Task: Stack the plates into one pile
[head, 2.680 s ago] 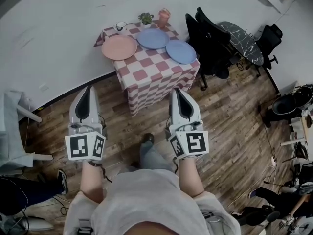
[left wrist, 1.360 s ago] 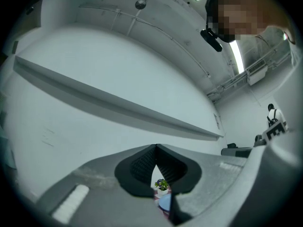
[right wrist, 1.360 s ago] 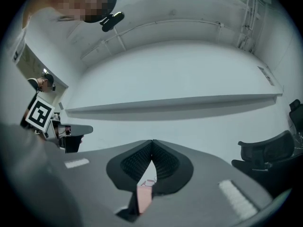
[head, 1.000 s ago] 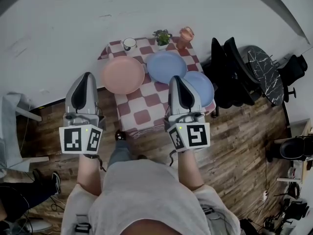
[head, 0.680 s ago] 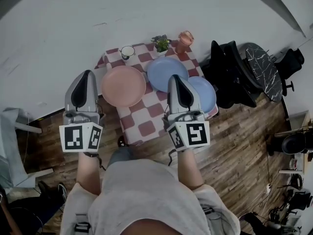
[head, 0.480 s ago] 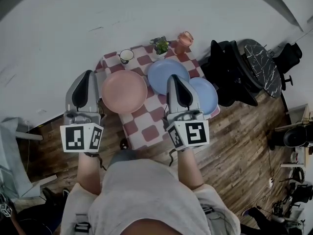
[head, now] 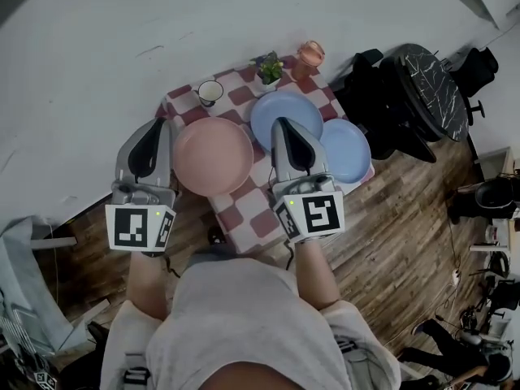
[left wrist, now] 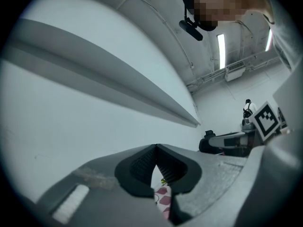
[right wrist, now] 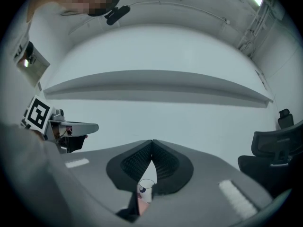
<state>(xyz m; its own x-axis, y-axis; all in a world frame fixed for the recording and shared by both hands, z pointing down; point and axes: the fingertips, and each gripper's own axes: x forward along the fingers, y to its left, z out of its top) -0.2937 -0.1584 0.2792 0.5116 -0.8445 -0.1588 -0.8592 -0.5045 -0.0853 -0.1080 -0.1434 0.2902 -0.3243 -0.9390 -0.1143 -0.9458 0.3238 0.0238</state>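
On a small table with a red-and-white checked cloth [head: 264, 222] lie three plates. A pink plate [head: 213, 156] is at the left, a blue plate [head: 292, 110] sits in the middle and a second blue plate [head: 348, 150] lies at the right. My left gripper [head: 154, 125] is shut and empty, just left of the pink plate. Also shut and empty, my right gripper [head: 282, 123] hangs over the near edge of the middle blue plate and hides part of it. In the left gripper view the shut jaws show only a sliver of cloth [left wrist: 162, 200].
At the table's back edge stand a white mug [head: 210, 93], a small potted plant [head: 269, 67] and an orange cup [head: 309, 54]. Black office chairs [head: 370, 84] and a dark round table [head: 428, 69] stand close on the right. A white wall runs behind; the floor is wood.
The person has walked up to the table, which has grown larger and nearer in view. Both grippers now reach over its near side. Their jaws stayed shut.
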